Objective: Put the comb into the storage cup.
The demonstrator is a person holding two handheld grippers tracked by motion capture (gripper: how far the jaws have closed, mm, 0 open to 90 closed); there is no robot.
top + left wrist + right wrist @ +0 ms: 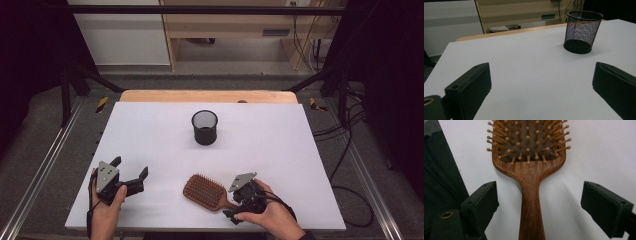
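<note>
Right gripper view | right claw [539,202] wide open, astride hairbrush [529,170] handle, not touching | left claw [541,85] open, empty

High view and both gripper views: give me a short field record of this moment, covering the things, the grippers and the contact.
surface: white table
brush: wooden hairbrush, bristles up, near front edge
cup: black mesh cup, upright, mid-table, looks empty
right gripper: open, fingers either side of the brush handle, gaps showing on both sides
left gripper: open, nothing between its fingers, pointed toward the cup
brush state: lying on the table, not lifted
</note>
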